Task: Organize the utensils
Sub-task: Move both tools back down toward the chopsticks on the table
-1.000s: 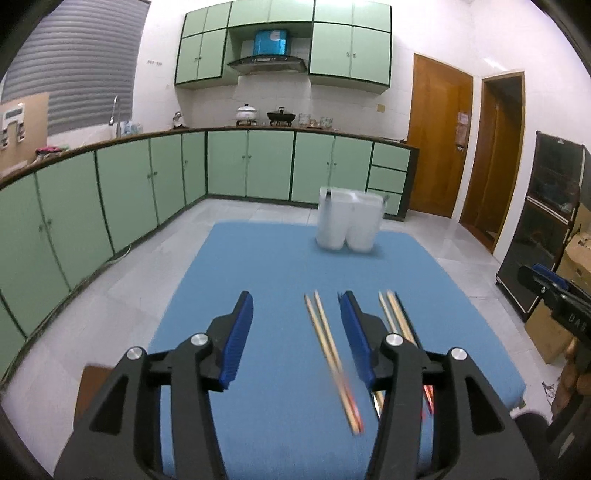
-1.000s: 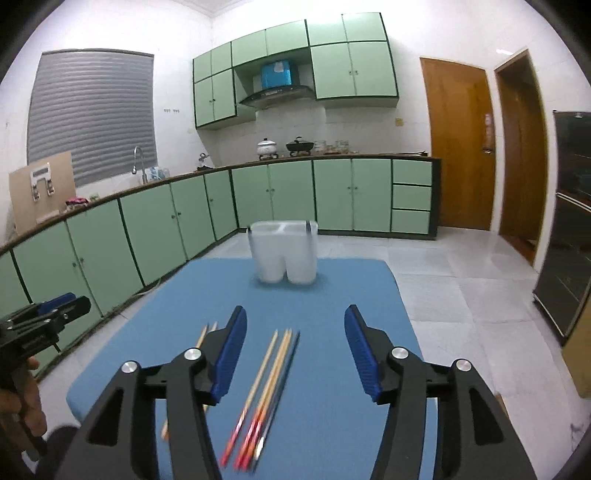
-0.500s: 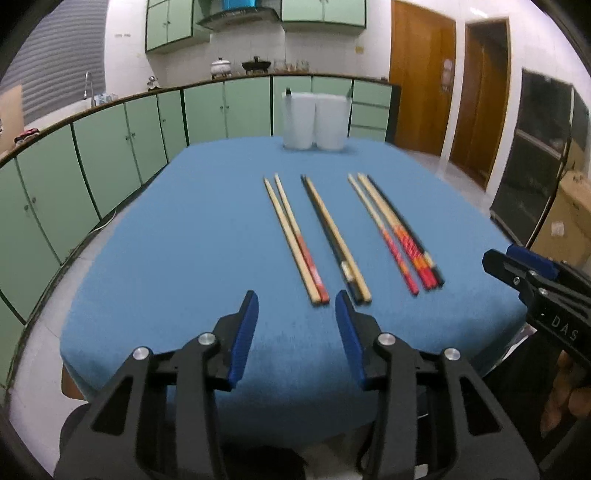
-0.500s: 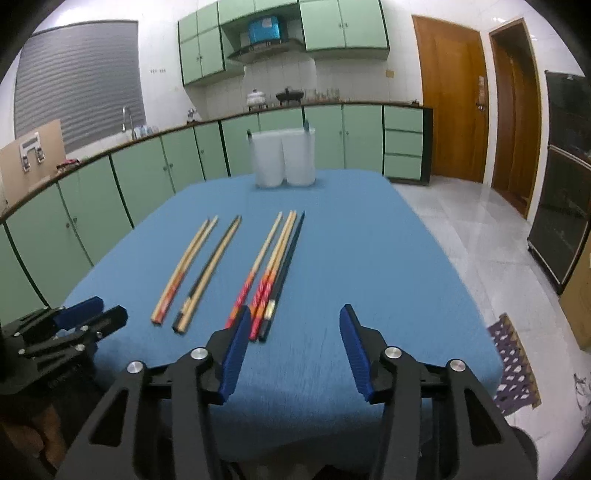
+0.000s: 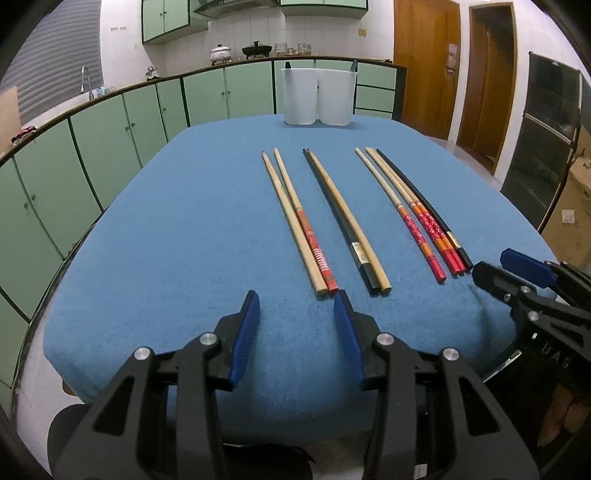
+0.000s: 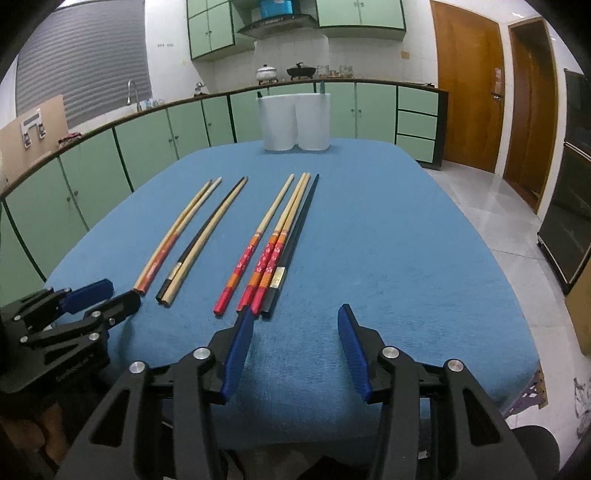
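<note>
Seven slender wooden chopsticks [image 5: 334,218], ribbed blue cloth [image 5: 184,229], both tongs [image 5: 295,306] [image 6: 293,319] apart.

**A home kitchen**

Pale green base cabinets [image 6: 155,144] run along a curved dark-edged counter, with matching wall cupboards [image 6: 210,29] above. A chrome tap [image 6: 130,92], a white lidded pot [image 6: 266,72], a black wok [image 6: 301,70] and a range hood [image 6: 280,20] mark it as domestic.

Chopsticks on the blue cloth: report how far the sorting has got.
Done: nothing visibly; the white twin-cup plastic holder shows no chopsticks, only a dark tip at each outer rim. In hand: nothing; the left gripper and right gripper are open and empty. Left: all seven wooden and black chopsticks on the blue tablecloth.
</note>
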The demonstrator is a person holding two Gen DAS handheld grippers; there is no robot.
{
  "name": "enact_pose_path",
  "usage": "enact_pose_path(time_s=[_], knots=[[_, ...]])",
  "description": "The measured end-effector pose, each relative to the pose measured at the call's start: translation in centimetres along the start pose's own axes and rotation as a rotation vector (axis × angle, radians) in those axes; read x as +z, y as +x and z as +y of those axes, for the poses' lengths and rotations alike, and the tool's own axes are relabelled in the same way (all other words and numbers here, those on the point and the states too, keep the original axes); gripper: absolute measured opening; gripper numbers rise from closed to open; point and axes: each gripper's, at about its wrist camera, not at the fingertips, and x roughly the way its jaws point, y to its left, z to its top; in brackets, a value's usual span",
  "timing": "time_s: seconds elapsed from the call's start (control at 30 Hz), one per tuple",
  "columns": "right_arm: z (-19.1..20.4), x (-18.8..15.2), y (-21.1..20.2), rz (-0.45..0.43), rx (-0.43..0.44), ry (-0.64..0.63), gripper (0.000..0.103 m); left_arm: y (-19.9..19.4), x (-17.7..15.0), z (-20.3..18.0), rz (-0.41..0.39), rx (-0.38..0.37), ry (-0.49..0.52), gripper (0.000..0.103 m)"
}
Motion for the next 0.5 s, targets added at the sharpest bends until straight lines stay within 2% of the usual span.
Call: enact_pose_path(time_s=[0.23,0.3,0.5], knots=[[-0.1,0.2,0.7,0.001,-0.007,-0.018,0.043,0.6,0.3,-0.4,-0.011,-0.002,0.0,0.04],[-0.3,0.4,0.9,0.001,-0.006,-0.011,0.042,0.6,0.3,-0.3,-0.015,-0.001,-0.006,0.034],[-0.8,1.0,1.3,-0.002,-0.008,0.005,0.04,0.9,0.5,0.7,-0.012,0.011,-0.037,0.033]])
